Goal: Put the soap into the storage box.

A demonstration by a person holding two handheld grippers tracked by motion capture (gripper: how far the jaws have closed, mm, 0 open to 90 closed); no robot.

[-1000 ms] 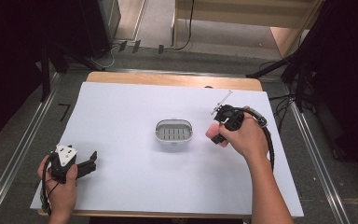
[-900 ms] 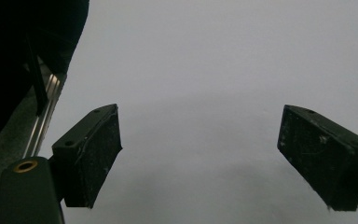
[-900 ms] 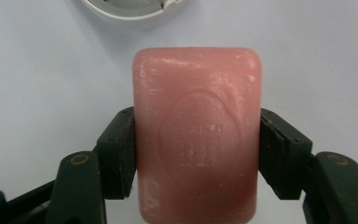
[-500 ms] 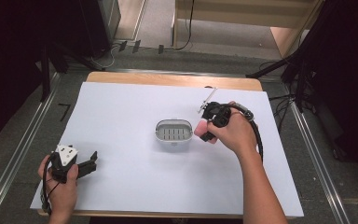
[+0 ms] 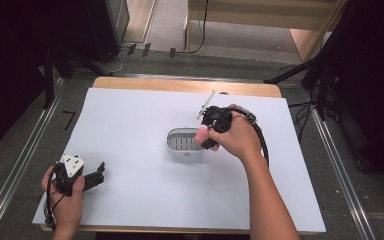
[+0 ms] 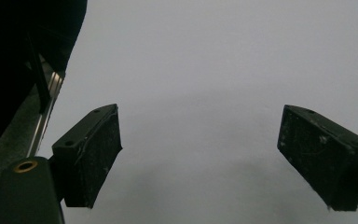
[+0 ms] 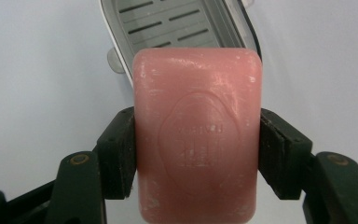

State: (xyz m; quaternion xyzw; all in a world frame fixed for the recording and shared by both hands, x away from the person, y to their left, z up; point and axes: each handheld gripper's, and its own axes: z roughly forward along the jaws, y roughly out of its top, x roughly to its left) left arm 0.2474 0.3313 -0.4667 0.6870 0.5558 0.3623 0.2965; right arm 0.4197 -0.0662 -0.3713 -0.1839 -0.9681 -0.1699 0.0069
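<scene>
Landmark: the grey slotted soap dish (image 5: 184, 142), standing near the middle of the white sheet (image 5: 145, 200) that covers the table.

Left of the dish, well apart from it and near the sheet's front left corner, the person's left hand (image 5: 66, 197) holds the left gripper (image 5: 94, 176), low over the sheet. A grey three-cornered plate (image 5: 72, 164) sits on top of this gripper. In the left gripper view the two black jaws stand wide apart, with bare white sheet between them and nothing held; the inner pads (image 6: 98, 154) carry pale scuffs. At that view's left margin a metal rail (image 6: 44, 116) runs beside the sheet's edge.

At the dish's right end, the right gripper (image 5: 204, 137) is held in the person's right hand (image 5: 237, 140), whose forearm enters from the lower right. Its jaws are closed partway on a pink bar of soap (image 7: 198, 135), each pad pressed flat against one long side of the bar. In the right gripper view the bar's broad face, stamped with an oval emblem, faces the camera, and the dish lies just beyond the bar's far end, its slotted floor exposed. In the high view the soap shows as a pink patch at the dish's right rim; whether the bar touches the dish cannot be told. A black cable (image 5: 260, 137) loops around the right hand's far side, right of the dish.
</scene>
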